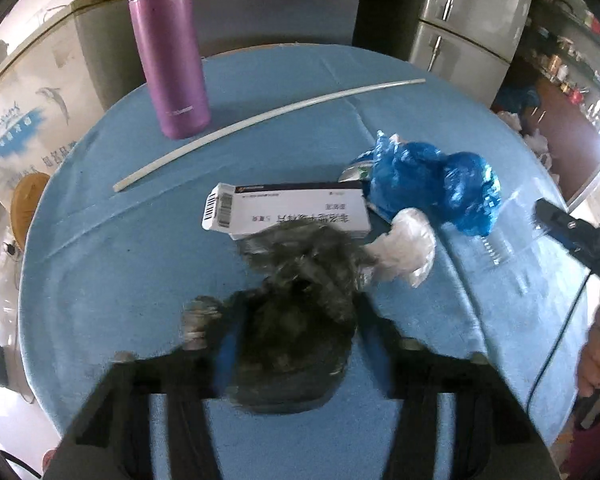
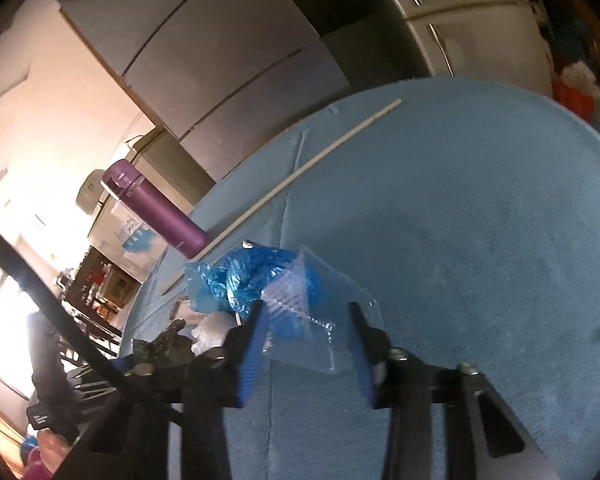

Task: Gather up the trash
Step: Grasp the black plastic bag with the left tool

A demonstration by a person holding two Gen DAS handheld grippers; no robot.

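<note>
Clamping a dark crumpled wad [image 1: 300,312] between its fingers, the left gripper [image 1: 296,320] sits low over the counter [image 1: 140,264]. The right gripper [image 2: 306,340] straddles a clear plastic tray [image 2: 316,320]; pad contact is unclear. A blue bag [image 2: 240,280] lies just ahead.

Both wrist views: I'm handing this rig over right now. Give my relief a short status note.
Left gripper: fingers closed on a dark crumpled wad.
Right gripper: clear plastic cup sits between its fingers; contact unclear.
On the blue tablecloth: white box, blue bag, white crumpled plastic, long white stick, upright purple bottle.
Done: wad gripped.
Left: secure the cup, then gather the rest. No bin in view.
</note>
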